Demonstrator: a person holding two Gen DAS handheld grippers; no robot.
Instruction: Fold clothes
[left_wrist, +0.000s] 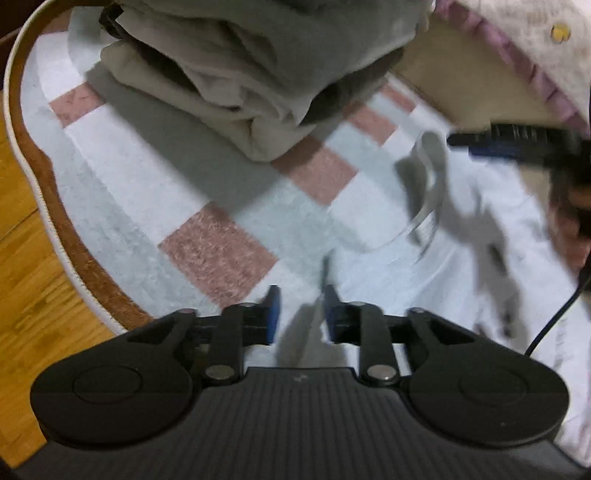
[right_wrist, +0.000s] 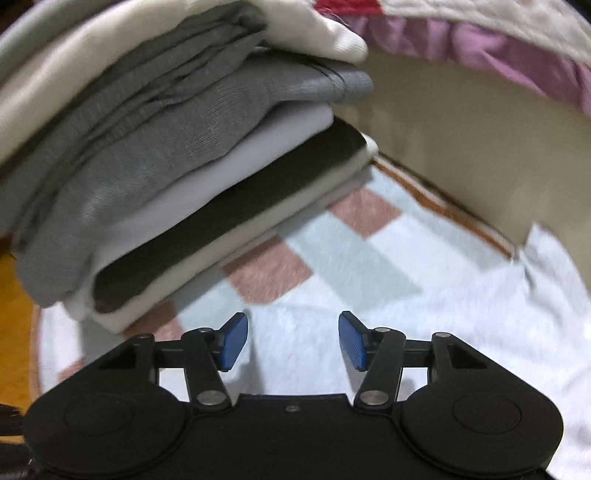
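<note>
Both the left gripper and right gripper, fingers parted and empty, should pinch the lower-right crumpled white cotton garment by its edges.

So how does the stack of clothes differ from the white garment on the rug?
The stack of clothes is folded, several grey, white and dark layers piled high; the white garment is a single piece spread flat. The stack sits at the rug's far side, the white garment nearer both grippers. Both rest on the checked rug.
</note>
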